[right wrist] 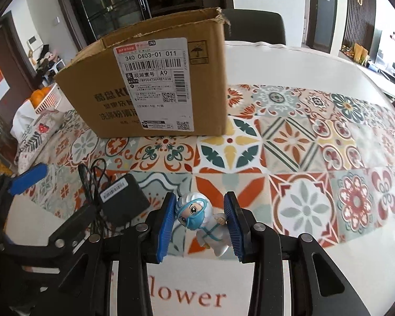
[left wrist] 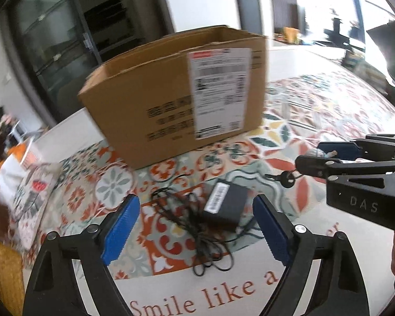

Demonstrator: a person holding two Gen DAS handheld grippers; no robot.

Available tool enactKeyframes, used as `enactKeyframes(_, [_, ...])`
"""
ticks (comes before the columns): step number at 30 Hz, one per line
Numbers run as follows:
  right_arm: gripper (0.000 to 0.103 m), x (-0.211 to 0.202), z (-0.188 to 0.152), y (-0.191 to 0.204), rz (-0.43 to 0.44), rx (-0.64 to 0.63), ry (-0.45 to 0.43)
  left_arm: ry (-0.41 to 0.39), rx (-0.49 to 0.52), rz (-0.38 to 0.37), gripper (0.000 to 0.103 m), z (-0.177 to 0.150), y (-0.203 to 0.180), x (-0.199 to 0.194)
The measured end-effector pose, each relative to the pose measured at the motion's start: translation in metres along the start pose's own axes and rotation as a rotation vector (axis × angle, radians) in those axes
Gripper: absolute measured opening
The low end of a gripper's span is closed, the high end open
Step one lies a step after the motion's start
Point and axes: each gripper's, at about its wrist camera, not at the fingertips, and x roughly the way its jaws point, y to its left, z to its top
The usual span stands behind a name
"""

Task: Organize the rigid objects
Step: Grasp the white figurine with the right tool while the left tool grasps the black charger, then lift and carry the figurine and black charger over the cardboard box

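A black power adapter [left wrist: 225, 203] with a tangled black cord [left wrist: 197, 237] lies on the patterned tablecloth between the fingers of my open left gripper [left wrist: 196, 233]; it also shows in the right wrist view [right wrist: 123, 200]. My right gripper [right wrist: 200, 226] is shut on a small white figurine with a blue mask [right wrist: 202, 221], held just above the cloth. In the left wrist view the right gripper [left wrist: 316, 158] is at the right, with a key ring [left wrist: 287, 177] hanging under it. An open cardboard box [right wrist: 150, 84] stands behind, also in the left wrist view [left wrist: 176, 97].
The tablecloth [right wrist: 302, 144] covers a white table. A white basket with oranges [right wrist: 46, 98] and a patterned cushion [left wrist: 31, 197] sit at the far left. A dark chair back [right wrist: 252, 26] stands behind the box.
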Motion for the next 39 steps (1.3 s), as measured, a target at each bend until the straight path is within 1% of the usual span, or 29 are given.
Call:
enactKeyframes(3, [0.038,-0.006,-0.003,-0.001,-0.006,0.014,0.014,0.011,0.04,-0.051,0.078,0.002,-0.006,0.005])
enactKeyframes(5, [0.038,-0.007,-0.005,-0.002,-0.014,0.023,0.019,0.024,0.062,-0.079,0.069,0.001,-0.009,0.011])
enactKeyframes(8, [0.038,-0.004,-0.008,-0.002,-0.019,0.033,0.034,0.05,0.082,-0.116,0.064,0.001,-0.013,0.021])
enactKeyframes(10, [0.038,-0.002,-0.008,-0.002,-0.016,0.042,0.041,0.062,0.087,-0.126,0.064,0.001,-0.013,0.027])
enactKeyframes(12, [0.038,0.0,-0.01,-0.002,-0.015,0.045,0.046,0.082,0.088,-0.137,0.061,0.001,-0.013,0.036])
enactKeyframes(13, [0.038,0.002,-0.01,-0.002,-0.015,0.048,0.05,0.096,0.089,-0.137,0.056,0.0,-0.013,0.039])
enactKeyframes(14, [0.038,0.003,-0.01,-0.002,-0.011,0.052,0.055,0.11,0.088,-0.147,0.054,0.0,-0.013,0.043])
enactKeyframes(18, [0.038,0.007,-0.01,0.0,-0.008,0.054,0.053,0.154,0.066,-0.182,0.051,-0.002,-0.012,0.055])
enactKeyframes(23, [0.038,0.009,-0.008,0.001,-0.005,0.057,0.05,0.167,0.068,-0.177,0.049,-0.002,-0.015,0.062])
enactKeyframes(28, [0.038,0.009,-0.007,0.002,-0.002,0.059,0.047,0.159,0.044,-0.177,0.047,0.0,-0.016,0.064])
enactKeyframes(31, [0.038,0.007,-0.007,0.001,-0.001,0.059,0.045,0.155,0.01,-0.182,0.041,0.001,-0.012,0.06])
enactKeyframes(39, [0.038,-0.012,0.0,0.006,0.005,0.044,0.003,0.116,-0.062,-0.184,0.041,0.0,0.002,0.035])
